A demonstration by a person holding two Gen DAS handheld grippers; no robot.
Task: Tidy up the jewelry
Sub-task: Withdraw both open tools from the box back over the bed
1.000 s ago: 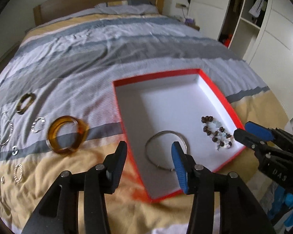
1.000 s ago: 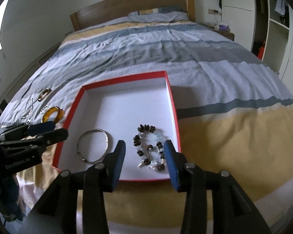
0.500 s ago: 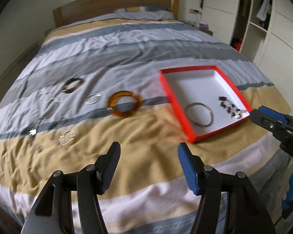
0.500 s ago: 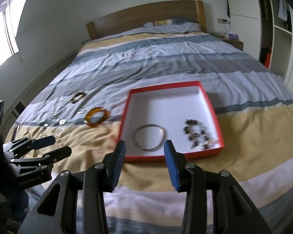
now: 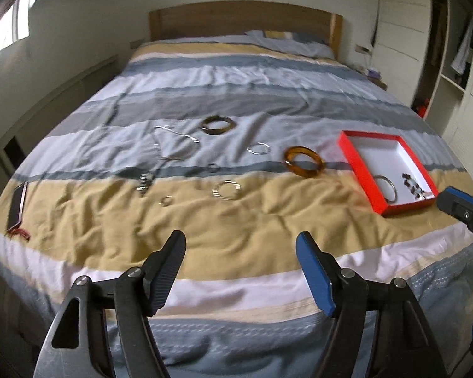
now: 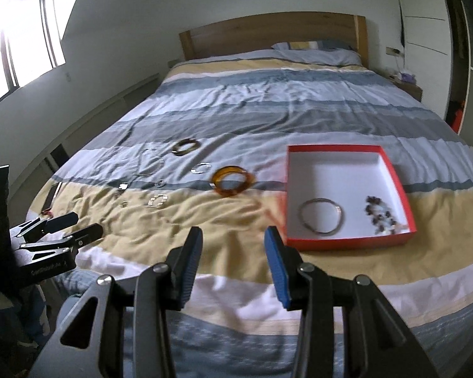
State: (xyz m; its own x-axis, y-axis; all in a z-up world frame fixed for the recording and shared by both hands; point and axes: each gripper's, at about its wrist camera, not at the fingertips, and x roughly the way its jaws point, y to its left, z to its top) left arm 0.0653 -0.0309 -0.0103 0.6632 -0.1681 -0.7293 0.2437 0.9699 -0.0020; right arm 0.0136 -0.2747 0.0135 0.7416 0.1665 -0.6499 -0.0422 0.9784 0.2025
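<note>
A red box with a white inside (image 5: 356,154) (image 6: 397,176) lies on the bed at the right. It holds a thin silver bangle (image 5: 386,186) (image 6: 321,215) and a dark beaded bracelet (image 5: 414,187) (image 6: 380,214). An amber bangle (image 5: 304,161) (image 6: 233,181), a dark bangle (image 5: 217,125) (image 6: 185,146), silver rings and chains (image 5: 173,145) lie loose on the cover, left of the box. My left gripper (image 5: 240,245) is open and empty, held off the foot of the bed. My right gripper (image 6: 233,241) is open and empty too, near the box's front left corner.
A phone (image 5: 16,203) and a red hair tie (image 5: 19,234) lie at the bed's left edge. A wooden headboard (image 5: 242,20) and pillow stand at the far end. White wardrobes (image 5: 457,63) line the right side.
Both grippers have pulled back and up from the box toward the foot of the bed. The left view has swung left, so the loose jewelry now sits ahead. The jewelry has not moved.
</note>
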